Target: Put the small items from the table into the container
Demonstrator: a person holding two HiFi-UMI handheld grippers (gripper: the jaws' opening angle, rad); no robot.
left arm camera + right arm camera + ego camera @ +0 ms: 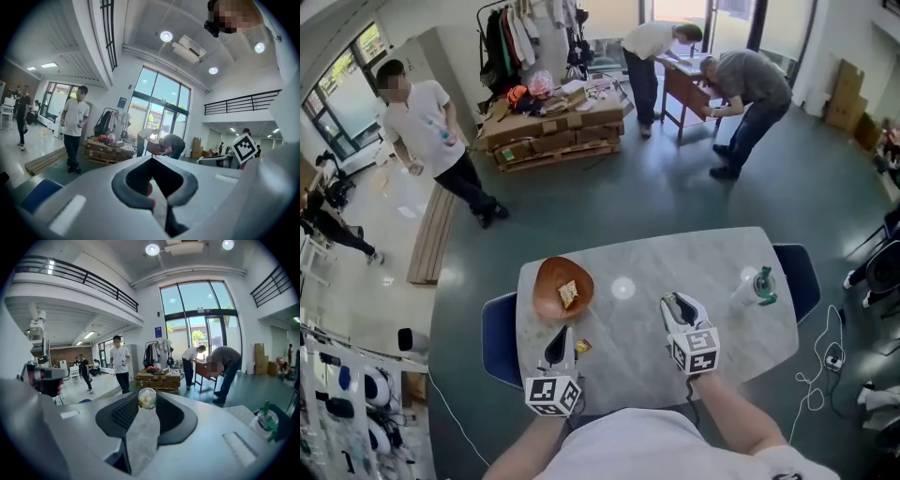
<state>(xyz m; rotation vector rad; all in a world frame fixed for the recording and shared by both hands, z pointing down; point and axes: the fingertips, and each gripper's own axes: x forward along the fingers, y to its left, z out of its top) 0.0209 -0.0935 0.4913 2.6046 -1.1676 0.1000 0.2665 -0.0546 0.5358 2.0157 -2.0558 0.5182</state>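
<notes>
Head view: brown bowl [542, 281] far left on marble table [694, 258], packet [568, 294] inside. Small wrapped item [582, 346] on table just right of left gripper [558, 345]. Right gripper [677, 302] mid-table.
Left gripper view: jaw tips pressed together.
Right gripper view: jaws pinching clear capsule ball [147, 398] at tips.

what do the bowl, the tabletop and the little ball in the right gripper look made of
Bowl: probably wood or wood-look plastic, orange-brown, smooth.
Tabletop: marble-look, grey-white veining; may be laminate.
Clear ball: likely transparent plastic, glossy, coloured bits show inside.
</notes>
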